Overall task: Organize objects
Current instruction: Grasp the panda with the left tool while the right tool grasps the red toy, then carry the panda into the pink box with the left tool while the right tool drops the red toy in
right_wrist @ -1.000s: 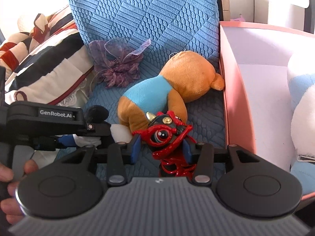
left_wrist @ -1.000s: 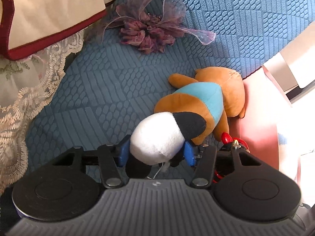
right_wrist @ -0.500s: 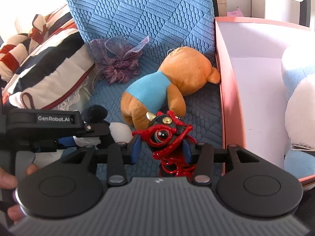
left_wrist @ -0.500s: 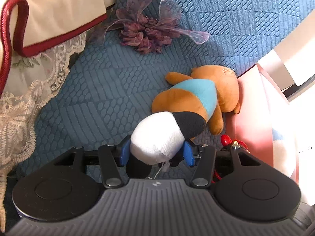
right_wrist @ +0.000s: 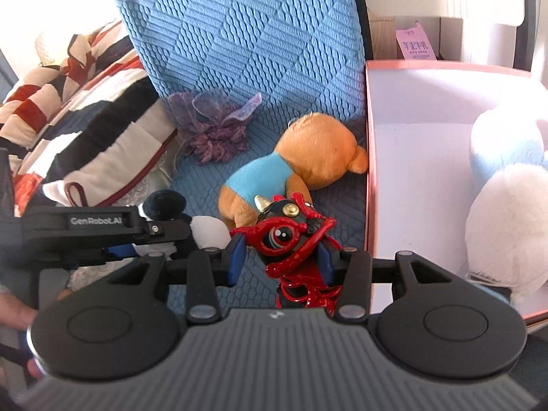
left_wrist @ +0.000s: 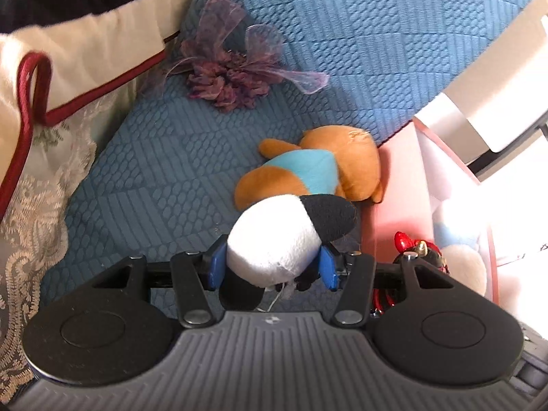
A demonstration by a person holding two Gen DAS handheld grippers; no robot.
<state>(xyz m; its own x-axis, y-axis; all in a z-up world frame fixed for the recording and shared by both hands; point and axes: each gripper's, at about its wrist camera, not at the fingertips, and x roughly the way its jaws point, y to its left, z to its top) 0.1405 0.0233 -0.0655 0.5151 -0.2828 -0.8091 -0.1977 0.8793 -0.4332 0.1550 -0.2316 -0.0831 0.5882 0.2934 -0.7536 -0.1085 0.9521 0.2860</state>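
My left gripper point(left_wrist: 272, 265) is shut on a white and black plush toy point(left_wrist: 284, 236), held above the blue cushion. The same plush toy point(right_wrist: 191, 226) shows in the right wrist view, at the left. My right gripper point(right_wrist: 279, 257) is shut on a red and black toy figure point(right_wrist: 286, 236), whose red tip point(left_wrist: 407, 243) peeks into the left wrist view. An orange teddy bear in a blue shirt point(left_wrist: 315, 167) point(right_wrist: 291, 167) lies on the cushion against a pink box point(right_wrist: 371, 171) point(left_wrist: 397, 185). A purple ribbon flower point(left_wrist: 233, 75) point(right_wrist: 215, 130) lies farther back.
A white and blue plush point(right_wrist: 503, 188) sits inside the pink box. Striped bedding point(right_wrist: 78, 123) and a lace cloth point(left_wrist: 37, 212) bound the left side. The blue quilted backrest point(right_wrist: 246, 34) rises behind. A hand point(right_wrist: 17, 311) holds the left gripper.
Both grippers have risen with their toys still gripped. The bear and flower look farther away and lower in both views, and more of the pink box's inside shows.
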